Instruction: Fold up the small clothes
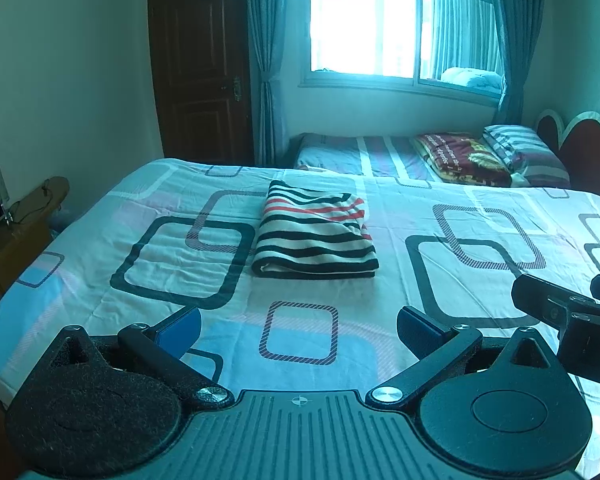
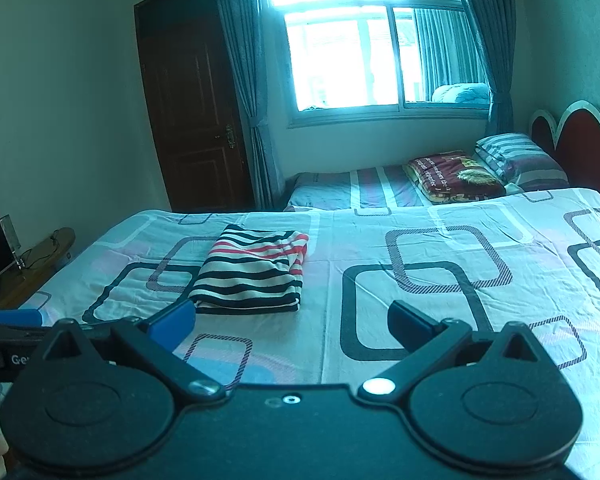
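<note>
While both tools are held open and empty above the bed [image 1: 380,288], left tool [image 1: 299,330] and right tool [image 2: 292,322], the folded striped garment [image 1: 314,236] is seen lying just beyond them.

bed [image 1: 440,216]: sheet printed with rounded squares, lightly creased
on it: folded striped garment [image 1: 314,232], lying flat mid-bed
</note>
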`<state>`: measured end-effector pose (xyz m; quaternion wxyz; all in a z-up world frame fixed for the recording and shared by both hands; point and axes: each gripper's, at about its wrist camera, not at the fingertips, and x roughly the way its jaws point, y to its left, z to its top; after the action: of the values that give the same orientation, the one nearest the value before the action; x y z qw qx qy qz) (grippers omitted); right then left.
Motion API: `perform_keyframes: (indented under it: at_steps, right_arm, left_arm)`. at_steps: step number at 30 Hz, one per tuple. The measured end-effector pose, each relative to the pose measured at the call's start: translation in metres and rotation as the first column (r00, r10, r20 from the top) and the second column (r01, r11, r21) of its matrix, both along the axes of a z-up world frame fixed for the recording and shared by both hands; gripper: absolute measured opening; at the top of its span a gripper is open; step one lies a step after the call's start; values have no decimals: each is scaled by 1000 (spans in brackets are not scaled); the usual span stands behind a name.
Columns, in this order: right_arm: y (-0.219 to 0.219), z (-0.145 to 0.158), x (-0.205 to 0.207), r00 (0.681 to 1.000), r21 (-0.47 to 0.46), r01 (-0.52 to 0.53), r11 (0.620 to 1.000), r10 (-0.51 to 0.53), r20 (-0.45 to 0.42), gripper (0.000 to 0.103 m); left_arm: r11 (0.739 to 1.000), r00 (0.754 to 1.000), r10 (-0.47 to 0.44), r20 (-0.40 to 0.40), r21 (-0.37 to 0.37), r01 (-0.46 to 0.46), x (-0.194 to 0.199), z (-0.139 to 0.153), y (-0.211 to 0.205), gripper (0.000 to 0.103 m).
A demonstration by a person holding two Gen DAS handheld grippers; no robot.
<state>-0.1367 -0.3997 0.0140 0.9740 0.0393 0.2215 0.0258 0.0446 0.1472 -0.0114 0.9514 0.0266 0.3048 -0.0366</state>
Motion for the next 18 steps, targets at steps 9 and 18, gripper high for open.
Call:
perform_keyframes:
  at_steps: [9, 18]
  right_arm:
    - [-1, 0, 0, 1000, 0, 2, 1000, -2, -7, 102]
    - [-1, -1, 2, 1000, -4, 0, 1000, 0, -11, 102]
  left_arm:
    - [1000, 1000, -3, -3, -3, 3, 0, 1, -1, 103]
    - [1000, 1000, -5, -1, -1, 5, 2, 0, -2, 103]
